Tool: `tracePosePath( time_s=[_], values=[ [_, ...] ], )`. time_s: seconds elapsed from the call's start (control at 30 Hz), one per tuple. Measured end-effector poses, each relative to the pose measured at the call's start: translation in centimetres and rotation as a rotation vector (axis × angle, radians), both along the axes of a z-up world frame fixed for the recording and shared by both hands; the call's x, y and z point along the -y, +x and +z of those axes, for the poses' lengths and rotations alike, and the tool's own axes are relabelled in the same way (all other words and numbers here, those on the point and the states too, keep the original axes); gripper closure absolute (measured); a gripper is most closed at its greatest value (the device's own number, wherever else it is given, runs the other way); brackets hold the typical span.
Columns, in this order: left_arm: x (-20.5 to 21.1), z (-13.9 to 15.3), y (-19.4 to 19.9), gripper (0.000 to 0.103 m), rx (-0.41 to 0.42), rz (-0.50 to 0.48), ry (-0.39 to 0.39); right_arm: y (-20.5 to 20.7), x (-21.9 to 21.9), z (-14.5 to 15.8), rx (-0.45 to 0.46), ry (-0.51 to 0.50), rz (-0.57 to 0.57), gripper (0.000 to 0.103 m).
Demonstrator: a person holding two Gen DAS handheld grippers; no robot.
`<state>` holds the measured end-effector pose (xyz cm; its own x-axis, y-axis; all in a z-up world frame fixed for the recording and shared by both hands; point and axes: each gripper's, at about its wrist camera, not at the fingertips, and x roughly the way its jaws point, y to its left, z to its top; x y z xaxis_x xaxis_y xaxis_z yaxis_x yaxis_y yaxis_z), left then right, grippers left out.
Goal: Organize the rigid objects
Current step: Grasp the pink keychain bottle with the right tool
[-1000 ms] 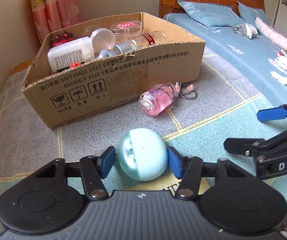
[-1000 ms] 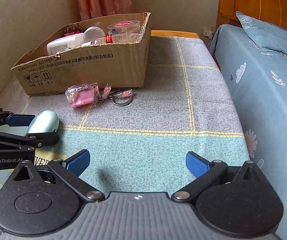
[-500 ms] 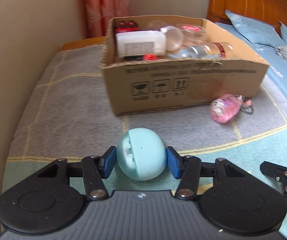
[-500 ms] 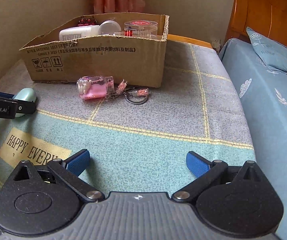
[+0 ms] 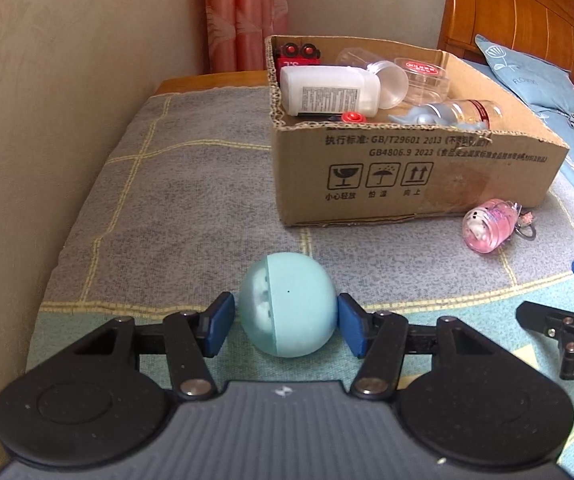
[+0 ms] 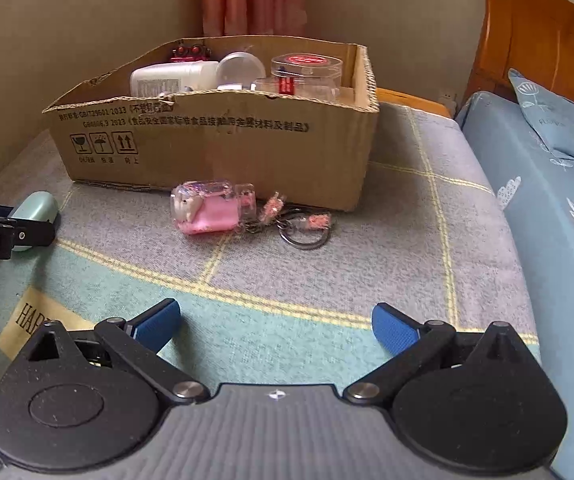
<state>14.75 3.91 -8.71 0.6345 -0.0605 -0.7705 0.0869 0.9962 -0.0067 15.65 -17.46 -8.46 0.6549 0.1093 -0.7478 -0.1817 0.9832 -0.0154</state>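
While jaws part, blue ball [image 5: 289, 310] sits between

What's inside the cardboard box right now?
The cardboard box holds a white bottle lying down, a red toy vehicle, clear plastic jars, and a clear bottle with a red label. Anything beneath them is hidden.

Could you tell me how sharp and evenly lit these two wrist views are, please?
Left wrist: soft daylight, cardboard box print slightly blurred, edges bowed by fisheye. Right wrist: pink keychain bottle fairly sharp, faint shadow under the right claw, dark corners.
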Motion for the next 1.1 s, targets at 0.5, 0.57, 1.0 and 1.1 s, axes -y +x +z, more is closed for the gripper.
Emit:
tracePosePath(
  time_s=[0.5,0.57,1.0,1.1],
  values=[
    [-0.3,-0.1,0.0,0.045,0.007,-0.003,-0.006,3.2,-3.4,0.2,0.130,-0.048,0.103,0.026],
    [-0.2,-0.1,0.0,0.045,0.007,-0.001,-0.007,3.2,-3.4,0.2,0.140,-0.054,0.100,0.036],
    [-0.2,-0.1,0.0,0.046,0.006,0.000,-0.004,0.9,-3.2,0.9,0.184,-0.063,0.122,0.032],
    [-0.2,-0.1,0.0,0.046,0.008,0.000,-0.005,1.1,-3.5,0.8,0.186,-0.066,0.143,0.032]
  ],
)
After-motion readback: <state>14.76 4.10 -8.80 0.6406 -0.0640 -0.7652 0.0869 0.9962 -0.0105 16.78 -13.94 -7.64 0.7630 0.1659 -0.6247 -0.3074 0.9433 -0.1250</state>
